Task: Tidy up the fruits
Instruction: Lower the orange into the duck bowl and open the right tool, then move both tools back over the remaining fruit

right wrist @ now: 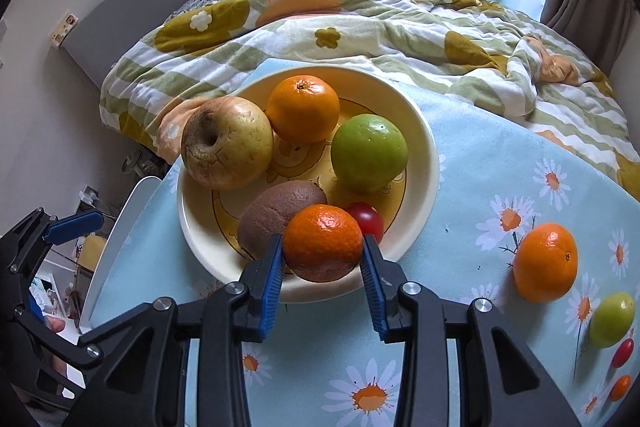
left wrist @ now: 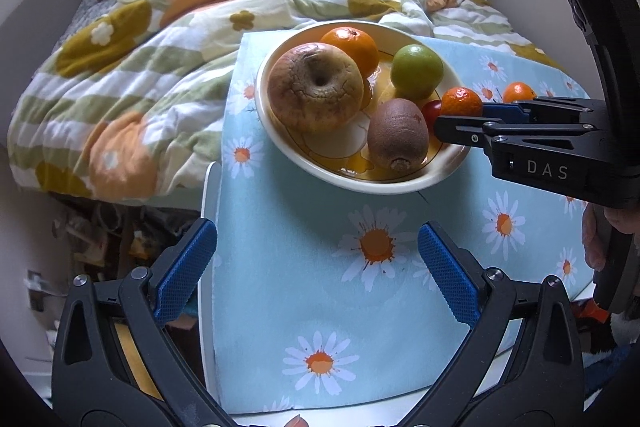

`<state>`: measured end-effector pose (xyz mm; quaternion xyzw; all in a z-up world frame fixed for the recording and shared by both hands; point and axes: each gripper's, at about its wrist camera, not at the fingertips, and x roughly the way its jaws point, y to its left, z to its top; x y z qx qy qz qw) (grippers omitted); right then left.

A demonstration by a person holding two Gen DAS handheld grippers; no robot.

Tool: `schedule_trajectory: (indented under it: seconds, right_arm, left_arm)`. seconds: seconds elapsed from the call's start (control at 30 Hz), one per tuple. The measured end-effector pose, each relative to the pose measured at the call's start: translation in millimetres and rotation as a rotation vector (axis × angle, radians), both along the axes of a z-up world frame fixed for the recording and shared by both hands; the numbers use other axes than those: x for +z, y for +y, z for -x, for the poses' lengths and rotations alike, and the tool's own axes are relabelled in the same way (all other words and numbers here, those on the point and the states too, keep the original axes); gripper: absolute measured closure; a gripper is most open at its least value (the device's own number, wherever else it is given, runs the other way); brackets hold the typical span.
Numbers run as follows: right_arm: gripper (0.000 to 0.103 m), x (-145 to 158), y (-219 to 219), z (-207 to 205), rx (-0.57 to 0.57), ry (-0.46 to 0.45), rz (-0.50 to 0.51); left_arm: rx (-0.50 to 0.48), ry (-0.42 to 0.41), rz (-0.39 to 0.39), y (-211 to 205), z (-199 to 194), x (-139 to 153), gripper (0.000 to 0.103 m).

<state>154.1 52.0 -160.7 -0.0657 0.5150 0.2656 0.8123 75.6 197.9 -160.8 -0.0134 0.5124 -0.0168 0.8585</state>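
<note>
A cream plate point(right wrist: 428, 155) holds a wrinkled apple point(right wrist: 226, 143), an orange point(right wrist: 302, 109), a green fruit point(right wrist: 368, 153), a kiwi point(right wrist: 276, 215) and a cherry tomato point(right wrist: 366, 217). My right gripper point(right wrist: 323, 259) is shut on a small mandarin point(right wrist: 322, 241) just above the plate's near rim. In the left wrist view that mandarin point(left wrist: 462, 101) hangs at the plate's point(left wrist: 340, 179) right edge, between the right gripper's point(left wrist: 460, 115) fingers. My left gripper point(left wrist: 316, 267) stands open and empty over the daisy cloth, short of the plate.
Loose on the blue daisy tablecloth point(right wrist: 500, 167) to the right lie an orange point(right wrist: 545, 262), a small green fruit point(right wrist: 612, 319), a red tomato point(right wrist: 623, 353) and a tiny orange fruit point(right wrist: 619, 387). A rumpled flowered quilt point(right wrist: 360, 19) lies behind the table. The table's left edge point(left wrist: 210, 227) drops off.
</note>
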Motion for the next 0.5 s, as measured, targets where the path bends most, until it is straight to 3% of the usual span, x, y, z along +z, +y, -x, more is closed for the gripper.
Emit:
schedule_trajectory:
  seconds: [0.03, 0.07, 0.1, 0.13, 0.17, 0.5]
  right_arm:
    - [0.057, 2, -1, 1, -0.009, -0.012, -0.004]
    - [0.037, 4, -3, 2, -0.018, -0.025, -0.015]
    - [0.025, 7, -5, 3, -0.024, -0.035, -0.03]
    - [0.006, 9, -7, 4, -0.032, -0.051, -0.041]
    - [0.001, 11, -9, 6, -0.042, -0.071, -0.044]
    - [0.001, 35, -33, 12, -0.131, -0.144, -0.043]
  left_arm:
    - [-0.002, 0.001, 0.0, -1, 0, 0, 0.0]
    - [-0.004, 0.001, 0.0, -1, 1, 0, 0.0]
    - [-0.006, 0.001, 0.001, -1, 2, 0, 0.0]
    - [-0.009, 0.0, 0.001, -2, 2, 1, 0.0]
    - [-0.015, -0.001, 0.0, -3, 2, 1, 0.0]
    - [-0.042, -0.039, -0.041, -14, 5, 25, 0.0]
